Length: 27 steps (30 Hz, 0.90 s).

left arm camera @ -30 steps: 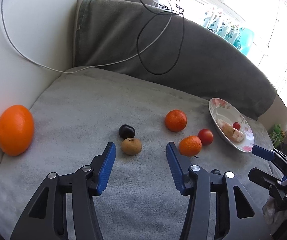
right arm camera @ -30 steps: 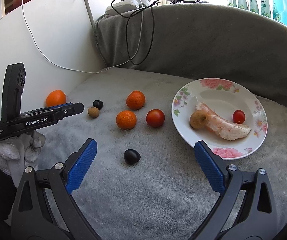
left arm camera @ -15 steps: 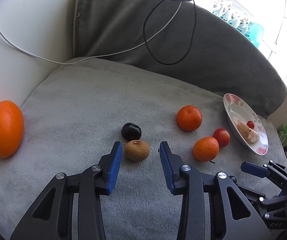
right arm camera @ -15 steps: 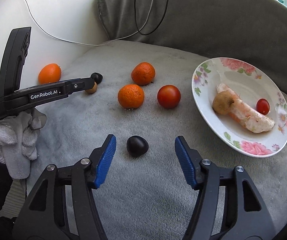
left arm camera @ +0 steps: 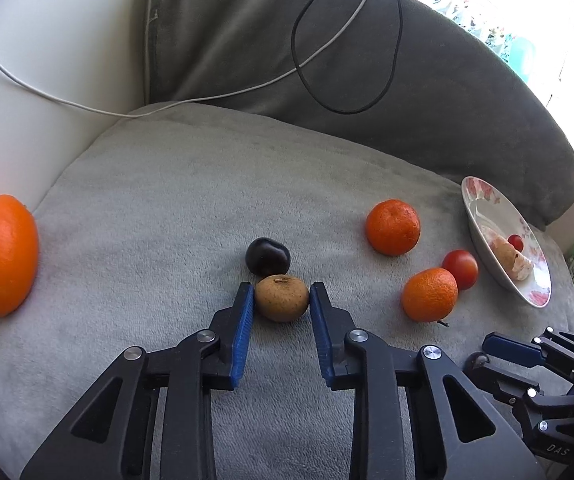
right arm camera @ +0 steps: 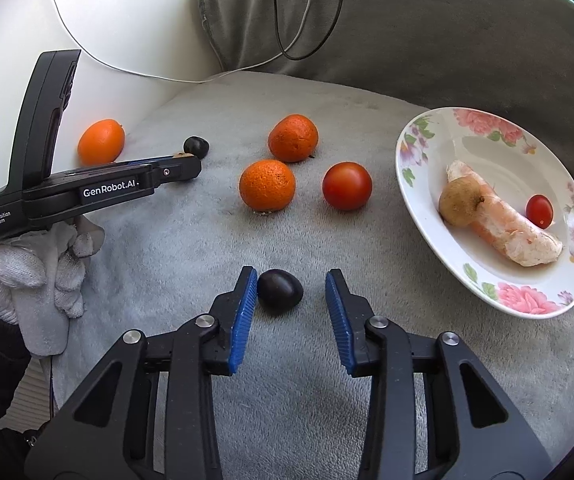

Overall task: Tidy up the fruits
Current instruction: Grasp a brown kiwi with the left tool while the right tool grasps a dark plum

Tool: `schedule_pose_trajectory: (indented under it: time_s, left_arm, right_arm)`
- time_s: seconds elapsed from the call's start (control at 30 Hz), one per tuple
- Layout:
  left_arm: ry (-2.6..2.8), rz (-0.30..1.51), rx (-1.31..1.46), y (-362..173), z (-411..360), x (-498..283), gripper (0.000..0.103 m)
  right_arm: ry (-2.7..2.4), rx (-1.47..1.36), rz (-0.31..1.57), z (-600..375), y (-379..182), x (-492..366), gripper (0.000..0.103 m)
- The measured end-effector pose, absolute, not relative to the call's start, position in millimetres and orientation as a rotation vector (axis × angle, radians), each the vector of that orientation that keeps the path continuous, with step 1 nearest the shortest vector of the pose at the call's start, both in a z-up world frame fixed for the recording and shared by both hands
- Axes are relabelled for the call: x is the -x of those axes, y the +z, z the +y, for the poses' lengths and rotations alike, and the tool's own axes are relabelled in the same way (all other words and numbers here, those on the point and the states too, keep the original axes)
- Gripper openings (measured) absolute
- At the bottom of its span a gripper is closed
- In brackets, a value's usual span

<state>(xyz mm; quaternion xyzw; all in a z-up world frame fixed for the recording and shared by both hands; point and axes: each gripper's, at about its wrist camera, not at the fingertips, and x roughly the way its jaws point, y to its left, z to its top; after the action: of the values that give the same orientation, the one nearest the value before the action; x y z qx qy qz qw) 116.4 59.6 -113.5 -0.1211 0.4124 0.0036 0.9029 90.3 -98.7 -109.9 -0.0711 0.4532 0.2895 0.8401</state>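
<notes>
Left tongs (left arm camera: 282,294) closing on the brown fruit (left arm camera: 282,298) — pads touching it; right tongs (right arm camera: 291,282) closing around a dark plum (right arm camera: 280,291) — one pad clear.

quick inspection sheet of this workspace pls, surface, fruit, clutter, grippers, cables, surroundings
surface: grey plush cushion, no spills seen
job's things: brown fruit, two dark plums, two mandarins, tomato, orange by the white wall; flowered plate holds a brown fruit, a cherry tomato and a pale peeled piece
clutter: nothing seen
grippers: left gripper closing, pads at the brown fruit's sides; right gripper closing around a plum, right pad still clear
cables: white cable and black cable over the backrest
surroundings: grey backrest, bright window
</notes>
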Motion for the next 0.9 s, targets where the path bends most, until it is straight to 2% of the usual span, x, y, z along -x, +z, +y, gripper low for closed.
schedule_pose_trajectory:
  time_s: [0.2,0.9]
  left_arm:
    - [0.008,0.848,0.248,-114,58,-118,0.026]
    - [-0.026,0.784,0.229,-92,50,-95,0.026]
  right_arm:
    - [0.619,0.142,0.952,-97,-109,-91,0.023]
    - [0.570,0.139,0.882,-111,-84,-81,0.021]
